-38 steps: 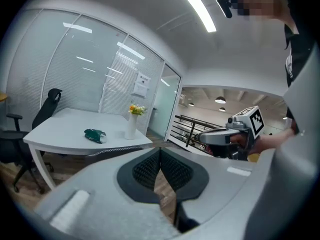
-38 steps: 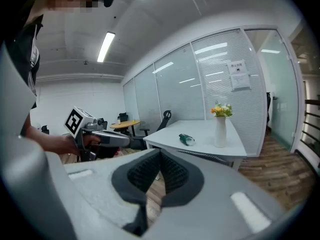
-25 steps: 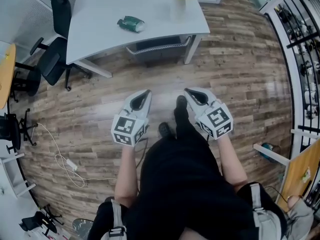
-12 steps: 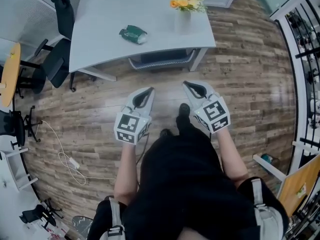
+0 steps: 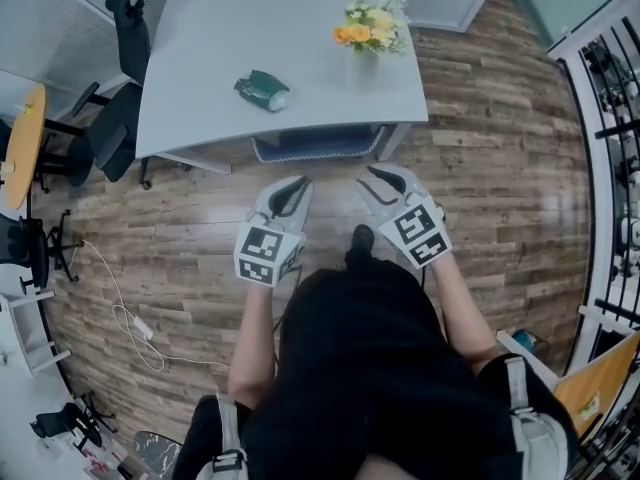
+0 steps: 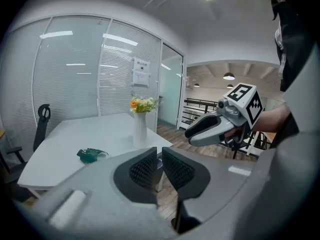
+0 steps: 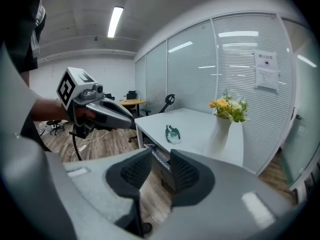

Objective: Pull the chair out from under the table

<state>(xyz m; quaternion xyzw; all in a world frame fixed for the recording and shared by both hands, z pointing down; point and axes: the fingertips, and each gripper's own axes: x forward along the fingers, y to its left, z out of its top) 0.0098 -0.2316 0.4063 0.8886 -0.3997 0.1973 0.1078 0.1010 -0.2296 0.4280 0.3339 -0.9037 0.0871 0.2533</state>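
Observation:
A chair (image 5: 318,146) with a dark seat and a mesh-edged back is tucked under the near edge of the white table (image 5: 200,88). My left gripper (image 5: 291,190) and right gripper (image 5: 377,178) hover side by side just short of it, above the wood floor. Both pairs of jaws have just been opening. The left gripper (image 6: 159,151) shows only a narrow gap; the right gripper (image 7: 161,154) stands wider. Nothing is between either pair. The chair (image 7: 160,163) shows through the right jaws' gap, still apart from them.
A white vase of flowers (image 5: 365,43) and a green object (image 5: 262,89) sit on the table. A black office chair (image 5: 118,108) stands at its left end. A white cable (image 5: 130,320) lies on the floor, left. My foot (image 5: 361,238) is behind the grippers. A railing (image 5: 612,118) runs along the right.
Both grippers have moved forward toward the table's near edge and the chair, and the table now lies closer. The gap between the right jaws has widened.

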